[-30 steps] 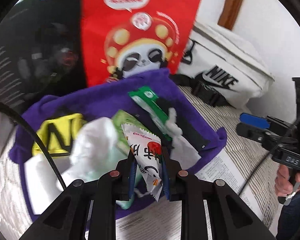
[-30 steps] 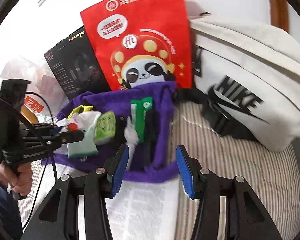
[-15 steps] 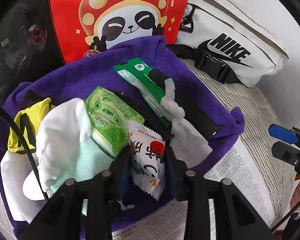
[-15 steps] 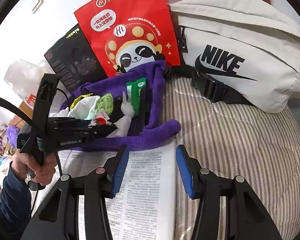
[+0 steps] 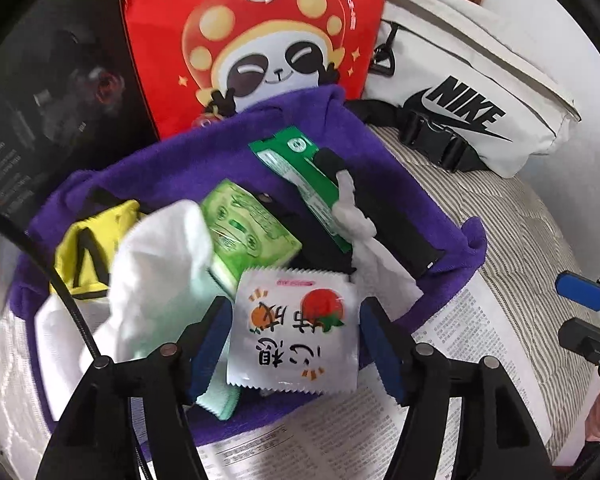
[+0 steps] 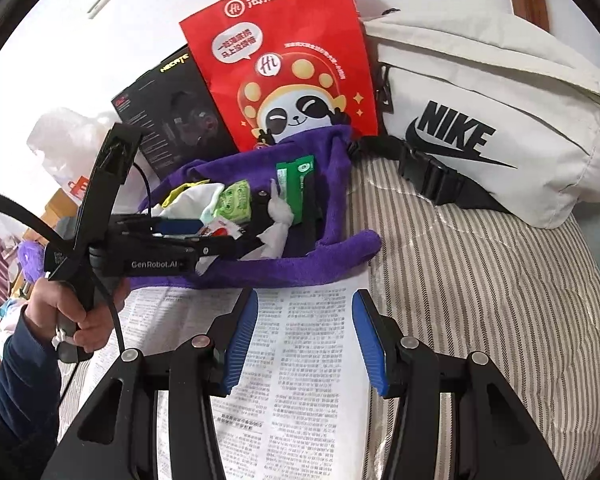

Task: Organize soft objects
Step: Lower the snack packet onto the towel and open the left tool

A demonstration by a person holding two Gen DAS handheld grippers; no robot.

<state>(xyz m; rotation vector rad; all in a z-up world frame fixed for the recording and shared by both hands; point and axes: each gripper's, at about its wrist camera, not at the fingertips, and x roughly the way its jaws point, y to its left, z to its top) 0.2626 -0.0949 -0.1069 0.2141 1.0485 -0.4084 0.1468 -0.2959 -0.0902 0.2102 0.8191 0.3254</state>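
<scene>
A purple towel (image 5: 204,168) lies bunched on the bed and holds soft things: a white cloth (image 5: 160,264), a green tissue pack (image 5: 248,232), a long green packet (image 5: 300,176), a yellow item (image 5: 88,248) and a crumpled white tissue (image 5: 356,220). My left gripper (image 5: 296,336) is open over the towel's near edge. A white snack packet (image 5: 296,328) lies flat between its fingers, not pinched. My right gripper (image 6: 304,344) is open and empty above a newspaper (image 6: 312,360), short of the towel (image 6: 300,264). The left gripper (image 6: 216,236) shows there too.
A red panda paper bag (image 5: 260,40) and a black box (image 5: 40,112) stand behind the towel. A white Nike waist bag (image 5: 480,96) lies at the right on the striped bedding (image 6: 480,300). The newspaper (image 5: 380,436) lies under the towel's near edge.
My left gripper has opened and let go of the snack packet, which now lies flat between the fingers. My right gripper has drawn back from the towel over the newspaper.
</scene>
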